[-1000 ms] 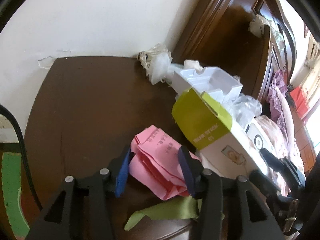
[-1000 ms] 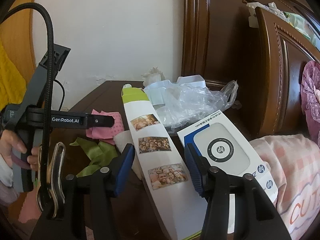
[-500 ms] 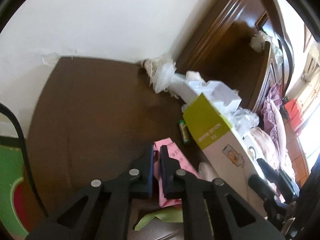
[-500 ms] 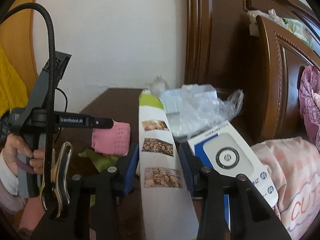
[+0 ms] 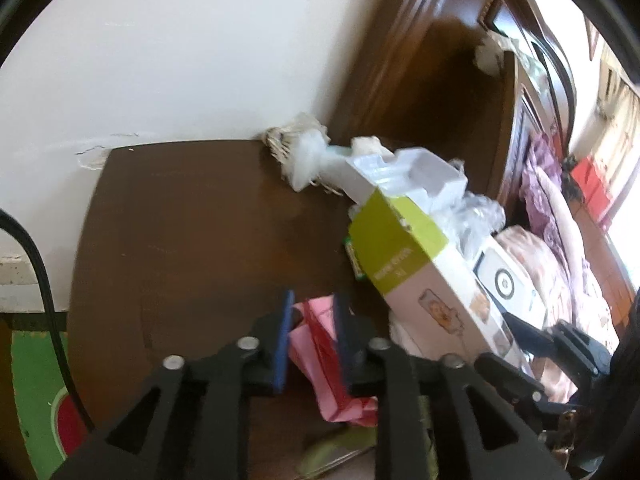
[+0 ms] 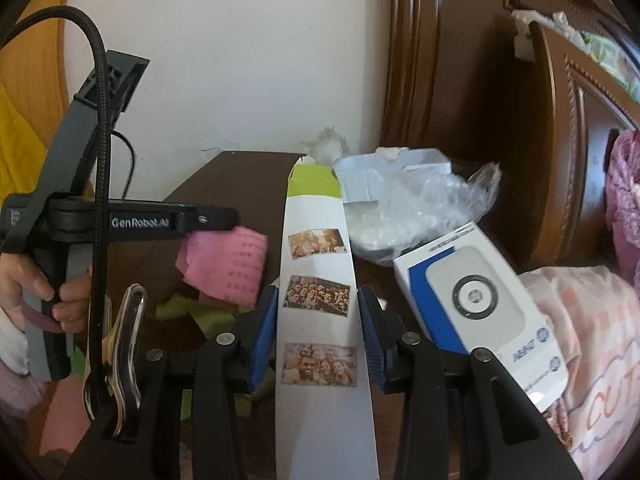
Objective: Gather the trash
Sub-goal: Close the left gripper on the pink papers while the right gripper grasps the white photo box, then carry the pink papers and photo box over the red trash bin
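A crumpled pink paper (image 5: 320, 344) sits between the blue pads of my left gripper (image 5: 312, 304). Its jaws are opening, and a dark gap shows beside the left pad. In the right wrist view the pink paper (image 6: 232, 268) hangs just under the left gripper's tip (image 6: 236, 216). My right gripper (image 6: 318, 304) is shut on a long white box (image 6: 320, 264) with a green end and photo prints; both pads press its long edges. That box (image 5: 416, 272) runs up to the right in the left wrist view.
On the dark wooden nightstand (image 5: 180, 220) lie a green paper scrap (image 6: 188, 312), a white and blue device box (image 6: 476, 304), a clear plastic bag (image 6: 424, 208), a white plastic tray (image 5: 416, 168) and a tissue wad (image 5: 296, 148). The headboard (image 6: 560, 160) and pink bedding (image 6: 592, 320) are at right.
The left jaws closed tight on the pink paper, lifted it, then parted again. The right jaws closed onto the long white box, which swung into line with them.
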